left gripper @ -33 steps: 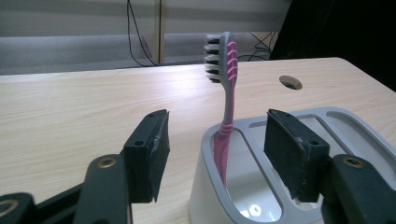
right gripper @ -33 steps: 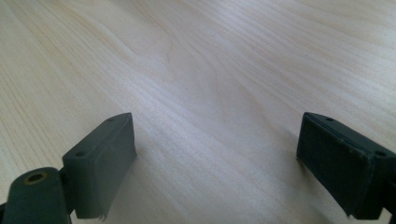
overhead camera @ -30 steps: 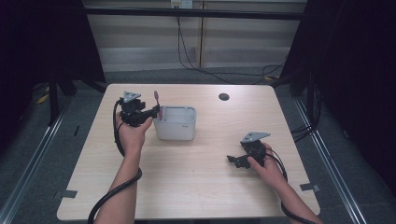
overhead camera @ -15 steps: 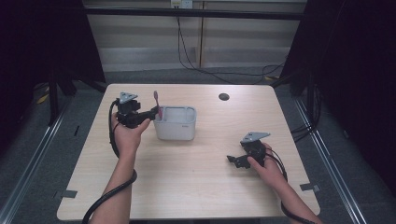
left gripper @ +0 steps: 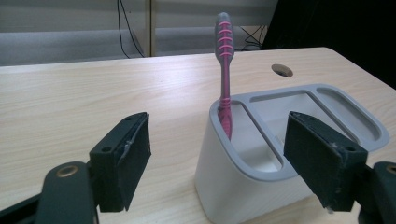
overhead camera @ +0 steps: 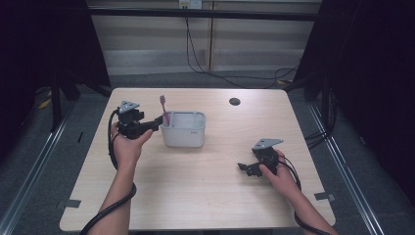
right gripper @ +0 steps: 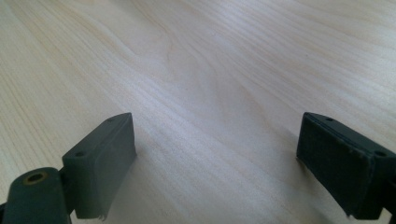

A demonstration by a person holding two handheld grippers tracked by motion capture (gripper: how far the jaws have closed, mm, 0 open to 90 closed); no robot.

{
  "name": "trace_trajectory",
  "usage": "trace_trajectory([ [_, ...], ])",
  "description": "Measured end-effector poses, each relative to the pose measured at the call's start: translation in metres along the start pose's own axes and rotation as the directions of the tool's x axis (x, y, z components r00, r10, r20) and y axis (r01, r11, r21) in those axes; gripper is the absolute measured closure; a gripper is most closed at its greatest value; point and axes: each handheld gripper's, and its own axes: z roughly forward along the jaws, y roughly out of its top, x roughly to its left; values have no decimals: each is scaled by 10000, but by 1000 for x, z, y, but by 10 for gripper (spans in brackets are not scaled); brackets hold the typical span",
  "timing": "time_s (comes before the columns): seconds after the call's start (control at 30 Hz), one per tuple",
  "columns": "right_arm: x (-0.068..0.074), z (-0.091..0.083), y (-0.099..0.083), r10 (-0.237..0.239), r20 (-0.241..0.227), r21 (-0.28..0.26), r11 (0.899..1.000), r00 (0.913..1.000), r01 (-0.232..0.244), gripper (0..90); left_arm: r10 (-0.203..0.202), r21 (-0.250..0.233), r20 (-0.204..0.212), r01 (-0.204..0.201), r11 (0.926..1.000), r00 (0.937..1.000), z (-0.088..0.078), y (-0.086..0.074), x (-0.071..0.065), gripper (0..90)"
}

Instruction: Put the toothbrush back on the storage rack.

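A pink toothbrush (overhead camera: 164,108) (left gripper: 224,70) stands upright in the left end compartment of a white holder with a grey rim (overhead camera: 183,134) (left gripper: 224,186). My left gripper (overhead camera: 155,122) (left gripper: 219,135) sits just left of the holder and points at it. It is open; its jaws have just been opening and nothing is pressed between the pads. The toothbrush stands free beyond them. My right gripper (overhead camera: 244,169) (right gripper: 215,140) rests low over the bare wood at the right, open and with nothing in it.
The wooden table (overhead camera: 195,196) has a dark cable hole (overhead camera: 234,101) (left gripper: 281,70) near its far edge. The holder's other compartments hold nothing. Cables trail from both grippers toward the near edge. Dark floor rails run beside the table.
My left gripper has drawn back a little to the left, away from the holder, with its jaws wider apart. The toothbrush stays in the holder. The right hand has not moved.
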Motion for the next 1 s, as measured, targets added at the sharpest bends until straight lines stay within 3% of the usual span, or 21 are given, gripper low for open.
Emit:
trace_trajectory([
  [0.3,0,0,0,-3,-2,2,10000,10000,3,111,-97,-13,71,97,10000,9999,-12,-6,6,227],
  [1.0,0,0,0,1,-4,2,10000,10000,-1,111,35,357,321,-47,9993,9995,-19,-17,11,226],
])
